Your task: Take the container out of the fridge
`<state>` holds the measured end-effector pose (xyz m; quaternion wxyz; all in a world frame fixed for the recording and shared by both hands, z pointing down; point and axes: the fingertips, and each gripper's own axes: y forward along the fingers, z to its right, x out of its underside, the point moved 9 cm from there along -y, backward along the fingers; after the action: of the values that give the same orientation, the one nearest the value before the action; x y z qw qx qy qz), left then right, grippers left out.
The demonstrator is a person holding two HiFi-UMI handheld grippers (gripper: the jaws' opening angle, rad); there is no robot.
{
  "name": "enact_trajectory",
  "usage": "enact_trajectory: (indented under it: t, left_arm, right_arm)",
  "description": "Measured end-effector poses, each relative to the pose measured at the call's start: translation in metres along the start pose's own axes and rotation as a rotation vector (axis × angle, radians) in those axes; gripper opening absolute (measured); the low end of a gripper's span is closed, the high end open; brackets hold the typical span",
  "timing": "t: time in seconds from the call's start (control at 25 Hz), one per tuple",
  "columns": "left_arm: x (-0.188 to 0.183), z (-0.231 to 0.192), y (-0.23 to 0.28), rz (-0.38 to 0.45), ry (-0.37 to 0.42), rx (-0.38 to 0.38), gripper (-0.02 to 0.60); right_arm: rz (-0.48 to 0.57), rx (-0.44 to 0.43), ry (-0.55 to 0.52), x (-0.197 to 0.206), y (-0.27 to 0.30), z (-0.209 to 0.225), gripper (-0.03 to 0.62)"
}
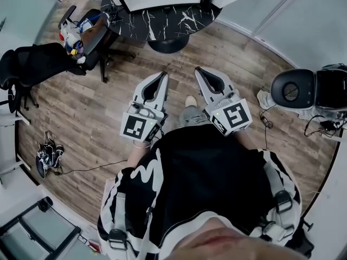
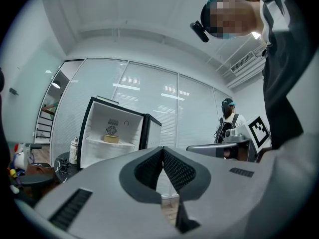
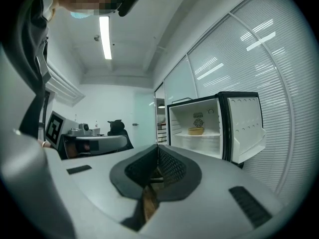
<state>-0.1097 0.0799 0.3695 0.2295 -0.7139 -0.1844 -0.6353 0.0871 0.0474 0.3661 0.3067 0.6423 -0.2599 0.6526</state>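
Note:
A small fridge [image 2: 112, 136] stands ahead with its door open, also in the right gripper view as the fridge [image 3: 199, 128]. A low tan container [image 2: 111, 139] rests on its upper shelf, the same container [image 3: 196, 131] seen from the right. My left gripper [image 1: 163, 76] and right gripper [image 1: 198, 70] are held side by side at waist height over the wooden floor, both shut and empty, well short of the fridge. Their tips meet at the left gripper [image 2: 162, 149] and the right gripper [image 3: 158, 147] in their own views.
A black marble-pattern table [image 1: 162, 18] on a round base is just ahead. Black office chairs [image 1: 38, 64] stand at left, a black stool [image 1: 293, 89] and cables at right. Another person [image 2: 228, 121] stands by the glass wall. Shoes [image 1: 47, 155] lie on the floor.

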Motion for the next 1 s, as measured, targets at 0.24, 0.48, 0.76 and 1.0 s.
enact_trajectory:
  t: [0.24, 0.48, 0.76, 1.0]
  left_arm:
    - [-0.003, -0.017, 0.025, 0.004, 0.0, 0.003, 0.009]
    - [-0.001, -0.04, 0.05, -0.002, 0.006, -0.002, 0.009]
    - [-0.004, -0.058, 0.078, 0.01, 0.003, -0.017, 0.009]
    - [-0.007, -0.071, 0.101, 0.014, 0.009, -0.031, 0.009]
  right_arm:
    - [-0.002, -0.003, 0.0, -0.005, 0.022, 0.021, 0.011]
    - [-0.012, -0.007, 0.006, -0.007, 0.047, 0.044, 0.011]
    - [-0.003, -0.021, 0.0, -0.013, 0.072, 0.069, 0.011]
    - [0.006, -0.031, -0.002, -0.02, 0.088, 0.091, 0.011]
